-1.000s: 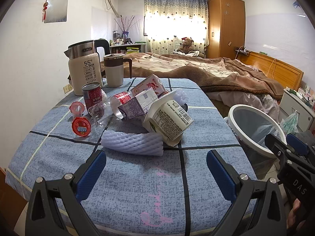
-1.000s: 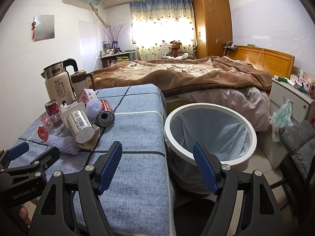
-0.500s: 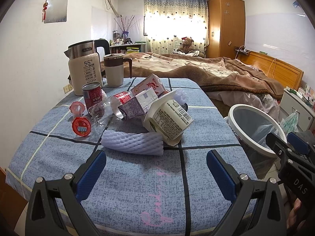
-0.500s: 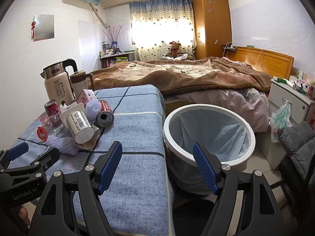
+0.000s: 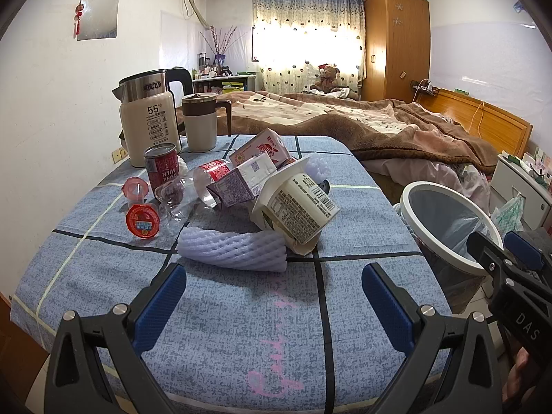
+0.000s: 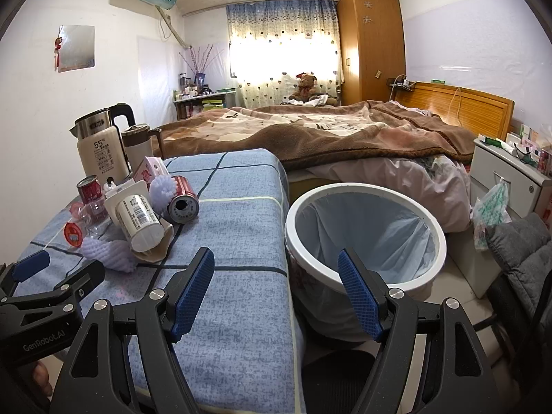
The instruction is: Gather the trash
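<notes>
Left tool [image 5: 272, 286]: blue pads spread wide, nothing between them, low in the frame over the near part of the worktop [image 5: 241, 327] — a surface under a blue checked cloth. Right tool [image 6: 276, 291]: jaws likewise wide and empty, at the bottom centre of its view, one pad over the cloth edge and the other over the rim of the trash bin [image 6: 365, 238].

The trash lies in a loose heap at centre-left of the left view. Nearest the left tool is a lilac foam net sleeve [image 5: 234, 250], lying flat. Touching it behind is a large white tub with a barcode label [image 5: 296, 207], tipped on its side. Behind the tub lie a purple carton [image 5: 238, 186] and a pink-and-white milk carton [image 5: 262, 150], both leaning. A crushed clear plastic bottle [image 5: 186, 189] lies left of the cartons; a red can [image 5: 161, 167] stands upright beside it. A small red-lidded cup [image 5: 142, 221] sits at the left of the heap. In the right view, a second red can [image 6: 181, 200] lies on its side, open end toward the camera.

A kettle [image 5: 148, 120] and a mug [image 5: 201, 120] stand upright at the far left corner.

The bin, lined with a pale blue bag, stands on the floor just beside the worktop's right edge — no trash visible in it.
</notes>
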The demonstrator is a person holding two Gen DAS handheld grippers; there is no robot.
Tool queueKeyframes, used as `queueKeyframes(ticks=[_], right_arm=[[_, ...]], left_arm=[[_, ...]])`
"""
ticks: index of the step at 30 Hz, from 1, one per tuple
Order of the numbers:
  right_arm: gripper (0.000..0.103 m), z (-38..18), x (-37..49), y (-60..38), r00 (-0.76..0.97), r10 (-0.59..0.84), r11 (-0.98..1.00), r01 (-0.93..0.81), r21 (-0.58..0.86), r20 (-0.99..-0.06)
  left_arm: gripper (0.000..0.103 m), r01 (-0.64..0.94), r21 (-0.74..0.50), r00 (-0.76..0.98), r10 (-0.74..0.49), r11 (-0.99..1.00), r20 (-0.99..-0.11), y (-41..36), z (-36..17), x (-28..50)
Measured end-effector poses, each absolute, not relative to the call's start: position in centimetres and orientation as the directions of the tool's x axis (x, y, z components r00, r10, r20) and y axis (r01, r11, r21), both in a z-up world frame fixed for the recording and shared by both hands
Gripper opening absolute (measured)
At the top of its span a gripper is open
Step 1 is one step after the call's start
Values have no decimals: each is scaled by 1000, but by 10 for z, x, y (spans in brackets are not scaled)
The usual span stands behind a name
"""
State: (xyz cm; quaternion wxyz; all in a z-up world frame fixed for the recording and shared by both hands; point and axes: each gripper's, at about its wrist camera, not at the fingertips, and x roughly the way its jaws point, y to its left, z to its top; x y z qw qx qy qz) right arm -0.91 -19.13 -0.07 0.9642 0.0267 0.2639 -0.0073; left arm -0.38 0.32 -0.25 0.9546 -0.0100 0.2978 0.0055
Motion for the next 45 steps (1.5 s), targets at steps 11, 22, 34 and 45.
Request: queueKeyframes(ticks=[11, 22, 34, 45], right_arm=[[74, -1, -10, -190, 860, -2, 999, 29, 44, -510], [74, -1, -10, -190, 860, -1, 999, 28, 44, -511], [74, 0, -10, -191, 860, -1, 999, 27, 44, -510], [74, -2, -8, -192, 855, 11, 998, 20, 54, -518]], left_arm=[[103, -17, -15, 822, 5, 1000, -569, 3, -3, -3], [103, -18, -16, 821, 5, 1000, -571, 3, -3, -3], [103, -17, -14, 819, 6, 1000, -573, 4, -5, -3], [103, -14, -15, 812, 3, 1000, -584, 5, -7, -1]])
